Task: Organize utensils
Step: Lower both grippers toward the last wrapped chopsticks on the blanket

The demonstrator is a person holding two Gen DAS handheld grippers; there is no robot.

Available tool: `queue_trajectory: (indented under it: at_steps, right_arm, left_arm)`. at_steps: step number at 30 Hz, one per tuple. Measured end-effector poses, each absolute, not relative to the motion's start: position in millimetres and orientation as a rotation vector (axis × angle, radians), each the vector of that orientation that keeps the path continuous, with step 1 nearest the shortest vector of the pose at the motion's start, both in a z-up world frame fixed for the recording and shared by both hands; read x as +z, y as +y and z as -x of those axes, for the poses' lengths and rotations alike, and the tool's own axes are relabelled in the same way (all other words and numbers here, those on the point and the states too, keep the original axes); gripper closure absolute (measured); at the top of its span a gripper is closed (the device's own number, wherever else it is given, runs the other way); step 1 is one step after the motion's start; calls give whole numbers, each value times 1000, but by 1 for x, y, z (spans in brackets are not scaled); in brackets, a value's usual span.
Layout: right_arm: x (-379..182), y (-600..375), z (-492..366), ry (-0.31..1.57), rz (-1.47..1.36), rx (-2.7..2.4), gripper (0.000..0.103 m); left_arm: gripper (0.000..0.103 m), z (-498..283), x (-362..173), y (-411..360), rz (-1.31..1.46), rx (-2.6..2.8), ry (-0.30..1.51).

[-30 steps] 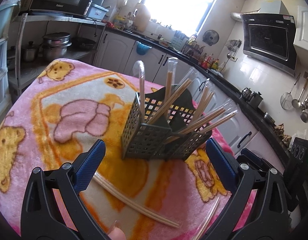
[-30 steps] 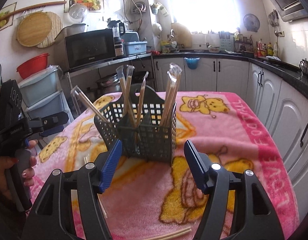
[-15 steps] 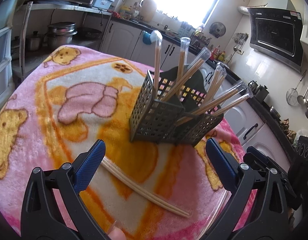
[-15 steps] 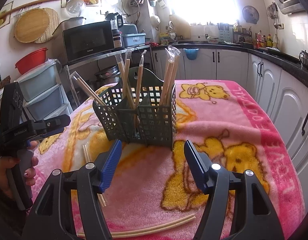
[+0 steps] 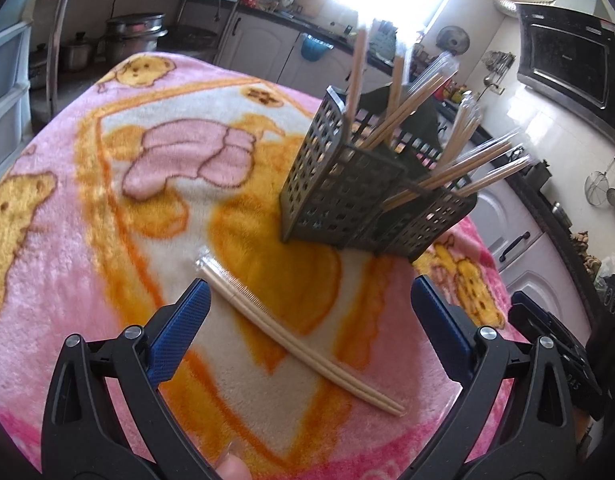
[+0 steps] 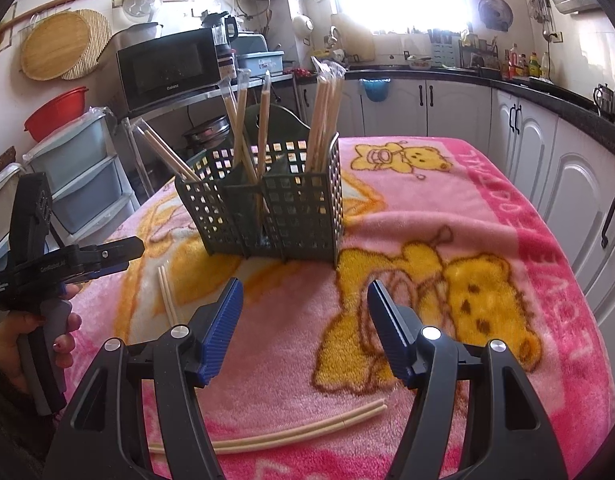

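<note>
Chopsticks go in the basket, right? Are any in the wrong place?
Yes. Two pairs lie flat on the pink blanket instead of standing in the dark basket. One pair lies below the open left gripper. The other pair lies near the table's front edge, by the open right gripper.

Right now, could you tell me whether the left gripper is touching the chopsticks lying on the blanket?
Apart. The left wrist view shows the left gripper open, its fingers above the chopsticks, with blanket visible between.
</note>
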State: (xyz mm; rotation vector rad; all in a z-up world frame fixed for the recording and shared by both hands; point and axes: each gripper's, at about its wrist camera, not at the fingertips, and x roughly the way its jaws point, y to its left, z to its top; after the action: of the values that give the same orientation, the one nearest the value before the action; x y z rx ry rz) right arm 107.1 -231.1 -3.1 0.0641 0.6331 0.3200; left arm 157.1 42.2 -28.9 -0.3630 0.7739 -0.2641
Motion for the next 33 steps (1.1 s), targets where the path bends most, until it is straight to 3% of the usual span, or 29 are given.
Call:
queue_trajectory:
  at_steps: [10, 25, 28, 33]
  right_arm:
    - [-25, -246, -99, 703, -82, 290, 41]
    - [-64, -273, -100, 841, -166, 244, 41]
    - [-69, -273, -104, 872, -193, 255, 48]
    - [-71, -274, -108, 881, -198, 241, 57]
  left_arm:
    - [11, -173, -63, 52, 426, -236, 887]
    - [11, -201, -69, 59, 421, -183, 891]
    - [11, -206, -70, 61, 429, -178, 883]
    - [26, -210, -71, 67, 430, -149, 870]
